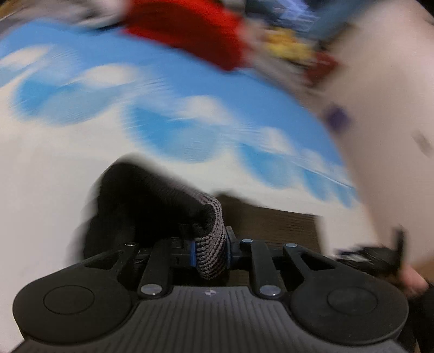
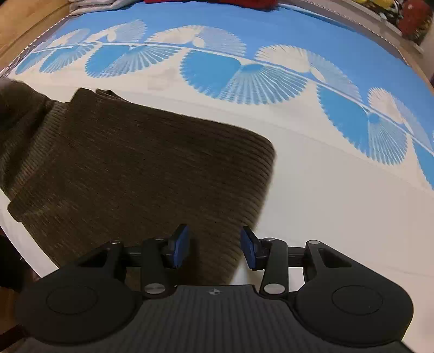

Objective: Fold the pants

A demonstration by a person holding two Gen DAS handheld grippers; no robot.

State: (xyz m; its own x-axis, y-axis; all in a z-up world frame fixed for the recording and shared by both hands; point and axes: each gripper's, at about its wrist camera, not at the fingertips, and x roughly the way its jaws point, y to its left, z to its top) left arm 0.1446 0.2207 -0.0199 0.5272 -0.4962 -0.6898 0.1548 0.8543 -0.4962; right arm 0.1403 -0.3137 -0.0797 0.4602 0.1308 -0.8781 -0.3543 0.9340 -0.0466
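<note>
Dark brown ribbed pants (image 2: pixel 135 168) lie folded flat on the white and blue bed sheet (image 2: pixel 325 190). My right gripper (image 2: pixel 214 249) hovers open over their near right corner; its blue pads (image 2: pixel 180 245) stand apart with the fabric below them, not pinched. In the blurred left wrist view my left gripper (image 1: pixel 211 252) is shut on a grey knit band (image 1: pixel 213 239) of the pants. Dark cloth (image 1: pixel 141 201) bunches up from the band, lifted off the sheet. More brown fabric (image 1: pixel 271 225) lies just beyond. At the right edge is a person's pale sleeve (image 1: pixel 379 122).
A red cloth (image 1: pixel 190 30) and grey folded clothes (image 2: pixel 95 4) lie at the far side of the bed. Yellow and red soft things (image 2: pixel 415 16) sit at the far right. A wooden surface (image 2: pixel 16 35) borders the bed at the left.
</note>
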